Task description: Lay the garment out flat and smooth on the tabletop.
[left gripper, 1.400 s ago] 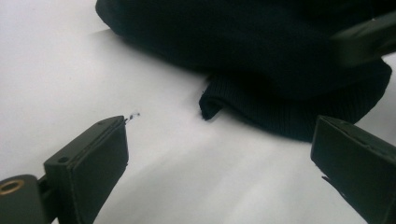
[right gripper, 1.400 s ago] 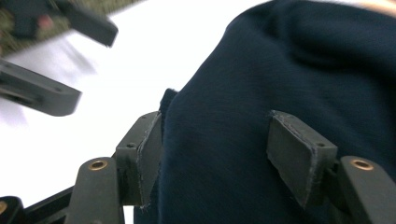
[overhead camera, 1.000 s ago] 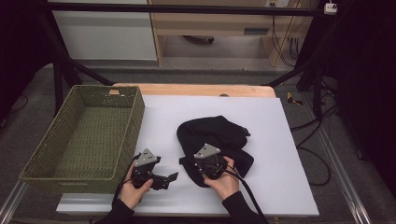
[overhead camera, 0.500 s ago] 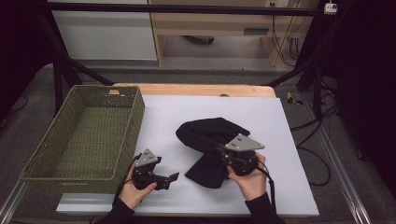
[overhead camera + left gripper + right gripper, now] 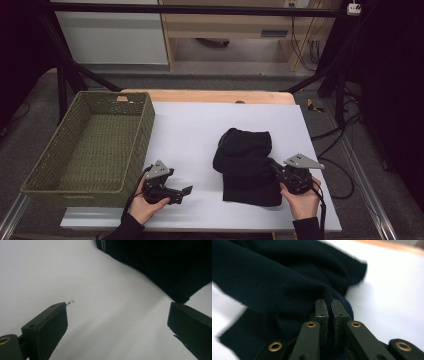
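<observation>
A dark navy knitted garment lies bunched on the white table, right of centre. My right gripper is at its right edge, shut on a fold of the fabric. In the right gripper view the garment is pinched between the closed jaws of the right gripper. My left gripper rests low on the table near the front edge, left of the garment, open and holding nothing. The left gripper view has the left gripper with jaws wide apart over bare table, and the garment's ribbed hem lies ahead.
A green woven basket stands at the table's left side. The white table top has a wooden strip along its far edge. Black frame legs and cables are on the floor beyond and to the right.
My right gripper has moved from the garment's left side to the right, pulling the fabric with it. The garment now lies farther right. The left gripper has stayed in place.
</observation>
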{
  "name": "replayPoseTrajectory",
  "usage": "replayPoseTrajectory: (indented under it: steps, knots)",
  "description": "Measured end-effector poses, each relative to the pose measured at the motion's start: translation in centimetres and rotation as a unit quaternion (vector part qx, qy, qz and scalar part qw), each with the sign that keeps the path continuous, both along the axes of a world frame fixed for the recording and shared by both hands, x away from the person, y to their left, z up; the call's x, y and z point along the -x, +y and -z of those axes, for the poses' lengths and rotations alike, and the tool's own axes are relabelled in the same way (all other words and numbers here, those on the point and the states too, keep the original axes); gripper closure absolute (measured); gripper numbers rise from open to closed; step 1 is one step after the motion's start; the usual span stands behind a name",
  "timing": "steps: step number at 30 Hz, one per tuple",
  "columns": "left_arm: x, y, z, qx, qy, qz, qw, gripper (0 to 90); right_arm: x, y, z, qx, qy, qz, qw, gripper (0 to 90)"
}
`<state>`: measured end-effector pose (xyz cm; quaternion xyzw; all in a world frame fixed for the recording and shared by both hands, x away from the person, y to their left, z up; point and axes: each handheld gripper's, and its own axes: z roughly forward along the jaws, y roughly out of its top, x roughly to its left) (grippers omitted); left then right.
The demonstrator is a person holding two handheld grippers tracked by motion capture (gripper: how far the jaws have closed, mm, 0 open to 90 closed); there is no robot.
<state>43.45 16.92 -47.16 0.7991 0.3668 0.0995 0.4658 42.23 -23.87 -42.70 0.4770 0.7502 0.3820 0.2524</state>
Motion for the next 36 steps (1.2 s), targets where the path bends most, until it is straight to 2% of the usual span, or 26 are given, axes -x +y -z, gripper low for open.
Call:
replayPoseTrajectory:
  steps: [3,6,9,13,15,18,21,23,26,27,29,30,31,34,36]
  knots:
    - [0.0,0.0,0.0,0.000,0.000,0.000,1.0000,2.2,-0.4,-0.6,1.5,0.019,0.015,0.013,0.9996,85.1]
    - [0.0,0.0,0.0,-0.001,0.000,0.000,1.0000,2.2,-0.5,-0.7,1.9,0.022,0.020,0.009,0.9995,82.5]
    - [0.0,0.0,0.0,-0.001,0.000,0.000,1.0000,2.2,-0.1,-0.6,1.2,0.015,0.012,-0.001,0.9998,71.4]
    - [0.0,-0.1,0.1,-0.003,0.001,0.001,1.0000,2.2,0.8,0.5,-0.7,0.004,-0.019,-0.021,0.9996,51.2]
    - [0.0,-0.1,0.1,-0.005,0.000,0.002,1.0000,2.2,1.1,1.9,-1.7,0.002,-0.037,-0.039,0.9985,39.9]
    - [0.0,-0.1,0.1,-0.006,0.000,0.003,1.0000,2.2,1.1,4.9,-2.7,-0.002,-0.049,-0.081,0.9955,33.4]
    - [0.0,0.0,0.1,-0.005,0.001,0.002,1.0000,2.2,0.4,8.6,-2.8,-0.002,-0.048,-0.125,0.9910,29.8]
    - [0.0,0.0,0.0,-0.005,0.000,0.001,1.0000,2.2,-0.3,10.6,-2.5,0.005,-0.041,-0.139,0.9894,29.5]
    - [0.0,0.1,0.0,-0.004,0.000,0.001,1.0000,2.3,-1.4,13.4,-1.5,0.040,-0.028,-0.151,0.9873,34.3]
    - [0.0,0.2,0.0,-0.003,0.000,0.001,1.0000,2.2,-1.6,14.0,-1.2,0.060,-0.024,-0.147,0.9871,42.7]
    - [0.0,0.2,0.0,-0.002,-0.001,0.001,1.0000,2.2,-1.9,14.6,-0.8,0.086,-0.028,-0.141,0.9858,71.0]
    - [0.0,0.2,-0.1,-0.002,0.000,0.001,1.0000,2.3,-1.9,14.4,-0.9,0.081,-0.018,-0.140,0.9866,79.0]
    - [0.0,0.3,-0.1,-0.002,0.000,0.001,1.0000,2.2,-1.8,14.1,-1.0,0.068,-0.018,-0.135,0.9882,84.2]
    - [-0.1,0.3,0.0,-0.003,0.000,0.000,1.0000,2.2,-1.1,12.2,-2.5,0.035,-0.039,-0.119,0.9915,86.0]
    - [-0.1,0.2,0.0,-0.004,0.001,0.001,1.0000,2.2,-0.6,10.5,-3.9,0.024,-0.066,-0.096,0.9929,86.2]
